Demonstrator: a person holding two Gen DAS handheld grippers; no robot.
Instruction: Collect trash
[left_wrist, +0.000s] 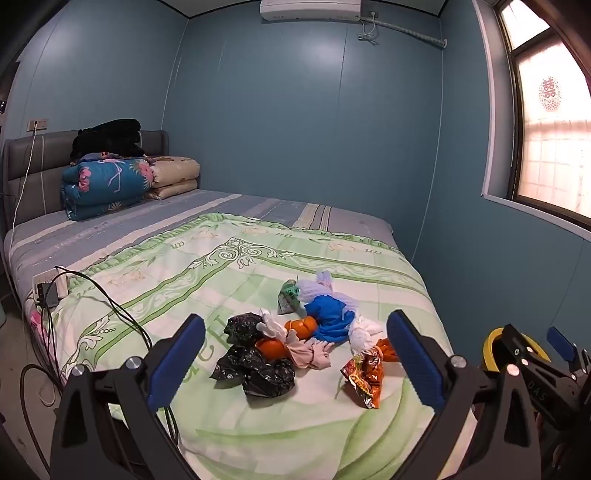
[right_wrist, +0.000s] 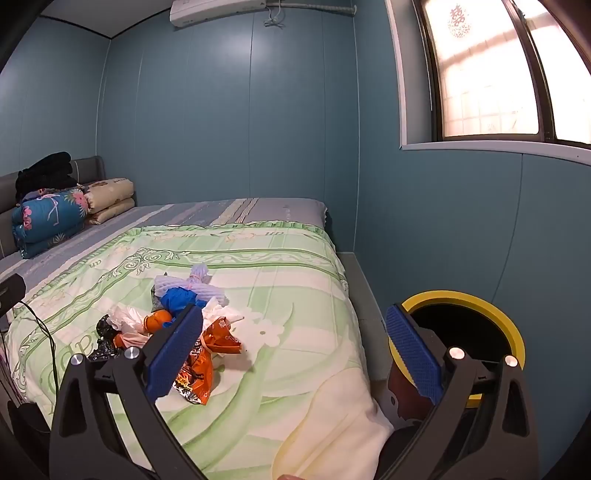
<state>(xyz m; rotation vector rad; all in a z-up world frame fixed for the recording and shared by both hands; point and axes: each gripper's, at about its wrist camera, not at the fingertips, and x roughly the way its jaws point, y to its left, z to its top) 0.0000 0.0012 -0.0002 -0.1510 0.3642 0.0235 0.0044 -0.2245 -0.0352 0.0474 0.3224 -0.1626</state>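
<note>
A heap of trash lies on the green quilt: black crumpled bags, orange peels, a blue bag, white foam netting, a green wrapper, white tissue and an orange snack wrapper. My left gripper hovers open just short of the heap, nothing between its fingers. My right gripper is open and empty near the bed's right side, the snack wrapper by its left finger. A black bin with a yellow rim stands on the floor beside the bed.
Folded quilts and dark clothes are stacked at the grey headboard. A power strip with cables sits at the bed's left edge. Blue walls and a window close in the right side.
</note>
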